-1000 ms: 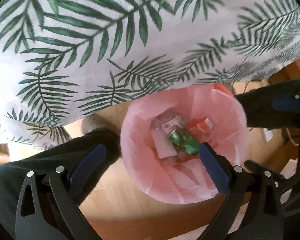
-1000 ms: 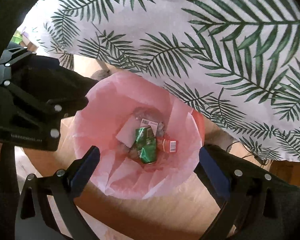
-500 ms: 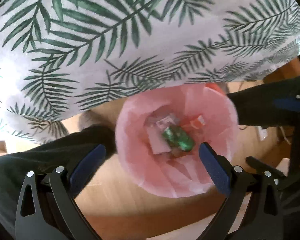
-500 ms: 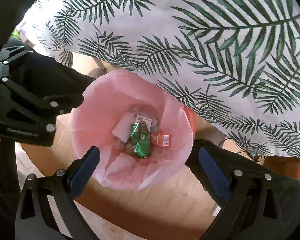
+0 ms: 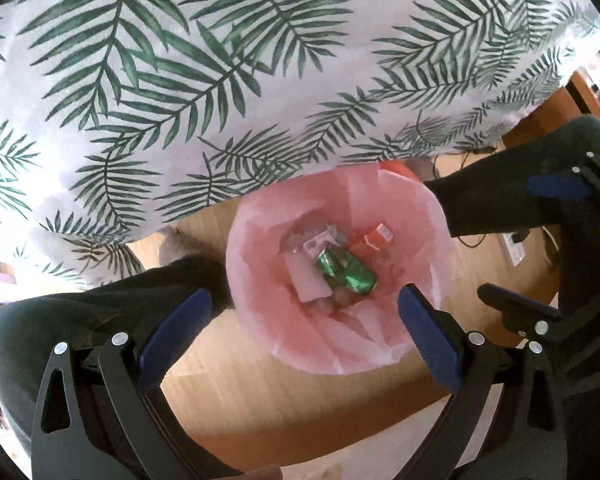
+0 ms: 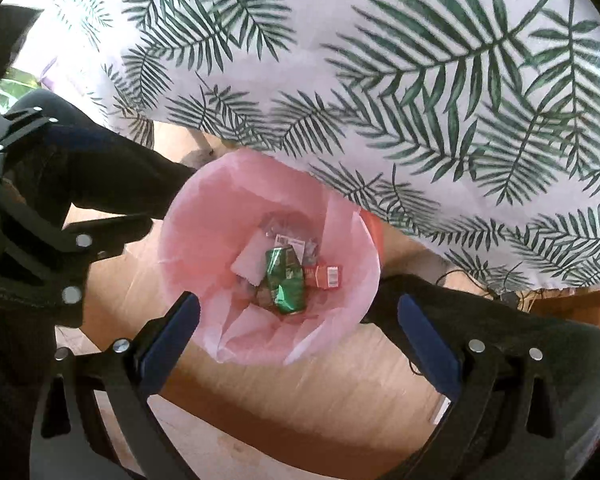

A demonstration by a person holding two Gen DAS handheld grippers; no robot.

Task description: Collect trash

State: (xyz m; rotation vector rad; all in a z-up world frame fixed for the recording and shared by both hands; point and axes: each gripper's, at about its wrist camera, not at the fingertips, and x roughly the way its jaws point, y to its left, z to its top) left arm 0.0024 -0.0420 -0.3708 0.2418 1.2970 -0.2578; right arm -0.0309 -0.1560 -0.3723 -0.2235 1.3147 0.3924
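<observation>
A bin lined with a pink bag [image 5: 416,216] [image 6: 204,208] stands on the wooden floor below the table edge. Inside lie a crushed green can [image 5: 346,270] [image 6: 286,280], a small red carton [image 5: 376,238] [image 6: 324,276] and white paper scraps [image 5: 306,282] [image 6: 250,262]. My left gripper [image 5: 300,320] hovers open above the bin with nothing between its blue pads. My right gripper [image 6: 296,324] is open above it too, and empty. Each gripper shows at the side of the other's view: the right one [image 5: 556,248], the left one [image 6: 40,216].
A tablecloth with a green palm-leaf print [image 5: 260,60] [image 6: 420,60] hangs over the table edge just beyond the bin. The person's dark-trousered legs [image 5: 80,312] [image 6: 540,340] flank the bin. A cable and a white power strip [image 5: 514,248] lie on the floor at the right.
Both grippers have risen and drawn back a little, so the bin looks smaller and more tablecloth shows. Both stay open and empty; the trash in the bin has not moved.
</observation>
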